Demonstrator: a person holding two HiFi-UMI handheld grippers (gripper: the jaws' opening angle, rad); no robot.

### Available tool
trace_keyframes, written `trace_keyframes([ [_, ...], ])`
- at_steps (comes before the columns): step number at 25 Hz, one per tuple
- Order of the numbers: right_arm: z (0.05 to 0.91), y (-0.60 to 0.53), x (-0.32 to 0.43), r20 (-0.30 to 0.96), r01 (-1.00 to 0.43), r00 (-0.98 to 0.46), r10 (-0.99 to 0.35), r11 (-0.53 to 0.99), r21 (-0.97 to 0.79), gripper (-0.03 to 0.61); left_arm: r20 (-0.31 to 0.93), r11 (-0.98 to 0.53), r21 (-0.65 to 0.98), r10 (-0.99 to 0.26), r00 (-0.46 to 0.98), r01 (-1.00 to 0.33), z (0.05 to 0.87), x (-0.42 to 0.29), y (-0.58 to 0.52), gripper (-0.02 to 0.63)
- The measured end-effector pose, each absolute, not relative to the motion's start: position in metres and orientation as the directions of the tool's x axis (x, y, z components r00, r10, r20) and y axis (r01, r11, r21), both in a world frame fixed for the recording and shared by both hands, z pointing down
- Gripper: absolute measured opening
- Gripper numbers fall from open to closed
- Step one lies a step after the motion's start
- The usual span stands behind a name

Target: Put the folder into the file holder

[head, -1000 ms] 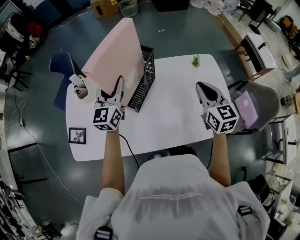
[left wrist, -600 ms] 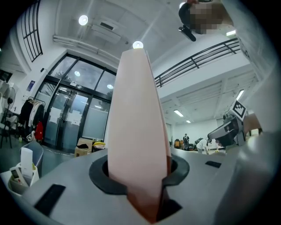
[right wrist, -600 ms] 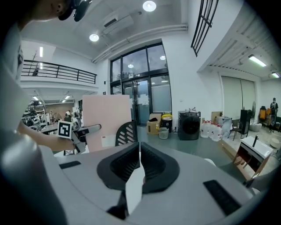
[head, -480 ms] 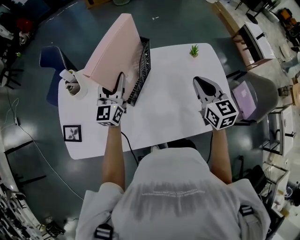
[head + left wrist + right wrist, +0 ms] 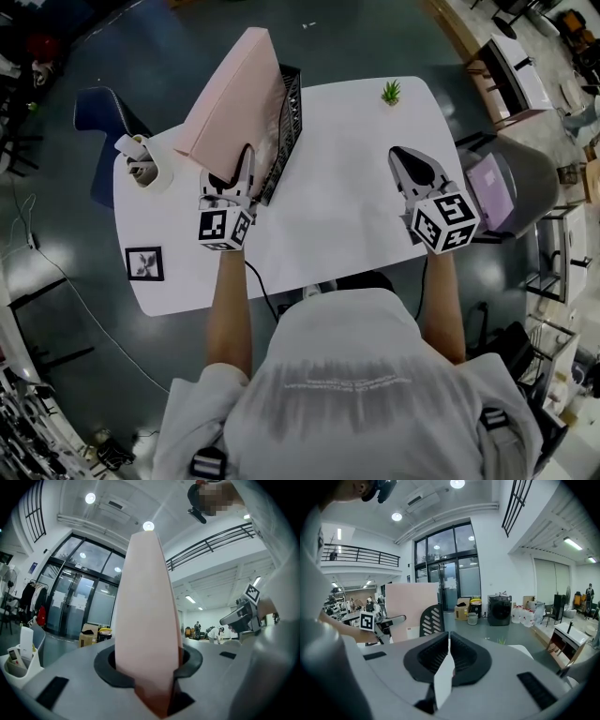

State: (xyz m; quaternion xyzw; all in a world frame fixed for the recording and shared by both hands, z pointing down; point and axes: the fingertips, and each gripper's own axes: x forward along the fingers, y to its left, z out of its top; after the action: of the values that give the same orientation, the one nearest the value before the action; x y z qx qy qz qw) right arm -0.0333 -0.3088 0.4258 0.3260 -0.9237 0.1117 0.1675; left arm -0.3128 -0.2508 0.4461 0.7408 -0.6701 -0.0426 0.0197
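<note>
A large pink folder (image 5: 234,103) stands on edge, tilted up and away, beside the left side of the black mesh file holder (image 5: 288,127) on the white table (image 5: 347,206). My left gripper (image 5: 234,171) is shut on the folder's near lower corner. In the left gripper view the folder (image 5: 147,602) rises between the jaws and fills the middle. My right gripper (image 5: 405,161) hovers over the table's right part, shut and holding nothing. The right gripper view shows its jaws together (image 5: 448,644), with the folder (image 5: 410,604) and the file holder (image 5: 431,620) off to the left.
A white cup with pens (image 5: 141,171) and a small framed picture (image 5: 145,263) sit on the table's left end. At the far edge stands a small green plant (image 5: 391,92). A blue chair (image 5: 98,122) is at the left, a grey chair (image 5: 530,187) at the right.
My left gripper has brought the folder a little closer to the file holder's near end. The right gripper has stayed about where it was, still shut.
</note>
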Motion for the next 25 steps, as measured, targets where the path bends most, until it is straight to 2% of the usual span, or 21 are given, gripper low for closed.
trace_keyframes([
  [4, 0.426, -0.310, -0.038, 0.386, -0.633, -0.736, -0.556, 0.767, -0.102, 0.035, -0.021, -0.095, 0.087, -0.995, 0.093, -0.992, 0.453, -0.313, -0.250, 0.178],
  [17, 0.433, -0.323, -0.051, 0.392, -0.620, -0.747, -0.537, 0.776, -0.118, 0.035, 0.155, -0.114, 0.037, -0.981, 0.118, -0.993, 0.498, -0.304, -0.249, 0.201],
  [25, 0.436, -0.322, -0.047, 0.395, -0.619, -0.749, -0.532, 0.775, -0.128, 0.035, 0.187, -0.098, 0.051, -0.977, 0.106, -0.994, 0.508, -0.303, -0.245, 0.210],
])
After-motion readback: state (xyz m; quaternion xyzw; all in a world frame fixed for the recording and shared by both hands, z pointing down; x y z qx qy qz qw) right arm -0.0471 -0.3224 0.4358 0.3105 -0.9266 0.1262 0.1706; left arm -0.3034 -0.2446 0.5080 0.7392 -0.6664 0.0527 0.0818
